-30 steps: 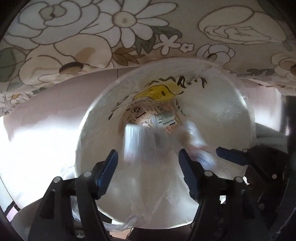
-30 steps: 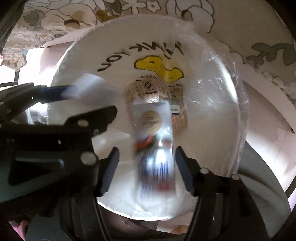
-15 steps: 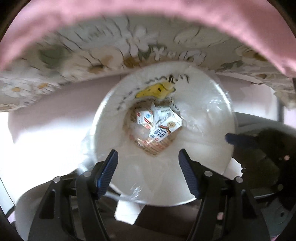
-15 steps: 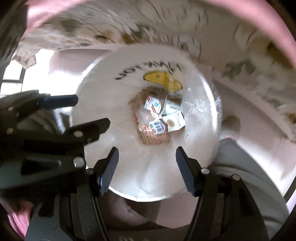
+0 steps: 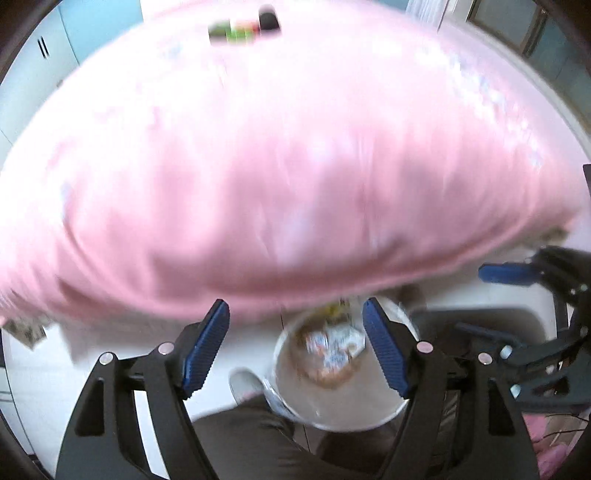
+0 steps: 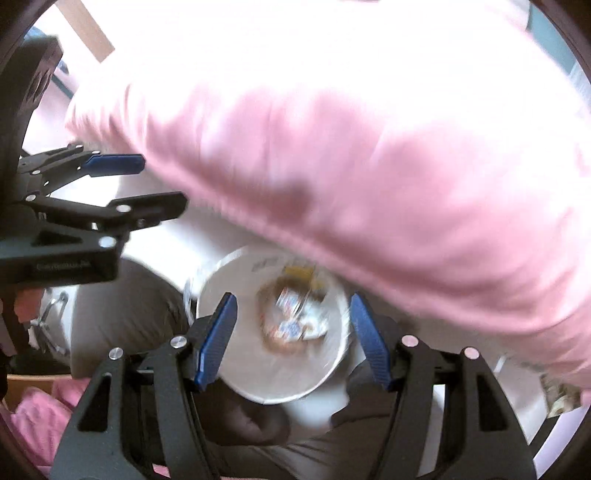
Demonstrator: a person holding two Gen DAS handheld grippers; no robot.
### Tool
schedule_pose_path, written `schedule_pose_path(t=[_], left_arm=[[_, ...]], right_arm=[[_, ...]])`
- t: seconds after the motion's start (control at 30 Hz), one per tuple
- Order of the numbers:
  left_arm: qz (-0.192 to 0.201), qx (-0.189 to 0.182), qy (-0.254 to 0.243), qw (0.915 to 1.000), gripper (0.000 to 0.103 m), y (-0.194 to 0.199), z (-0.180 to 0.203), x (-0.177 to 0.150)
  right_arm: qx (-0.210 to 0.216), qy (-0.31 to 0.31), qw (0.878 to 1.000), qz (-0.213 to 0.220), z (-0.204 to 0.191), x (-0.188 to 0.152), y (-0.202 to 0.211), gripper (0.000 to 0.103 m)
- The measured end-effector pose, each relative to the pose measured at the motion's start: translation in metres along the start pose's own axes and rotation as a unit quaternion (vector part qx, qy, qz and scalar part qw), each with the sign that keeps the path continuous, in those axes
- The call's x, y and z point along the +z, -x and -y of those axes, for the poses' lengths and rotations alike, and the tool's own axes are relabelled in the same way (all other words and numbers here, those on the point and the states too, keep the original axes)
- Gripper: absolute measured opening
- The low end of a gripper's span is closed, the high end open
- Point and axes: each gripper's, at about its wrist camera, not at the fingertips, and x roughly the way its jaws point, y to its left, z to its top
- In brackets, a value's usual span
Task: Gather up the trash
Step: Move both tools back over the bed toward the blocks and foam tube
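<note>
Both views look down from above a pink bedcover (image 5: 295, 166) that fills most of the frame, pretty blurry.

The white trash bin (image 5: 291, 402) sits on the floor in the lower middle of the left wrist view, partly tucked under the edge of the cover. It's lined with a clear plastic bag, and you can make out a smeared heap of small cartons and wrappers (image 5: 328, 350) at the bottom. In the right wrist view the same bin is in the lower middle too, with the trash pile a bit above the centre of it.

The left gripper (image 5: 295, 347) has its jaws standing apart with nothing between the blue pads; they've just been opening a bit wider. Through the gap you only see the bin far below. The right gripper (image 6: 291, 339) is also spread about halfway, empty, bin showing between the pads.

Each gripper shows in the other's camera: the right one at the right edge of the left view, the left one at the left edge of the right view.

A person's leg in dark trousers (image 5: 251, 439) is at the bottom of the left view, just beside the bin, with a light-coloured shoe (image 5: 245, 384) next to it. At the top of the left view some blurry green and red items (image 5: 240, 31) lie on the cover, can't tell what they are.
</note>
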Motion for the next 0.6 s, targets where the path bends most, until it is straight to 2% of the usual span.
schedule_pose_path(t=[0.1, 0.3, 0.43, 0.6], left_arm=[[0.037, 0.011, 0.0, 0.9993, 0.077, 0.025, -0.011, 0.03], [0.092, 0.05, 0.007, 0.9945, 0.08, 0.064, -0.037, 0.09], [0.116, 0.061, 0.012, 0.9913, 0.082, 0.075, -0.048, 0.118], [0.13, 0.085, 0.0, 0.9878, 0.083, 0.075, -0.064, 0.151]], right_arm=[[-0.011, 0.0, 0.999, 0.035, 0.007, 0.025, 0.032, 0.069], [-0.031, 0.004, 0.994, 0.104, 0.018, 0.081, 0.086, 0.069], [-0.046, 0.0, 0.99, 0.132, 0.029, 0.116, 0.111, 0.072], [-0.046, -0.005, 0.987, 0.157, 0.036, 0.165, 0.122, 0.072]])
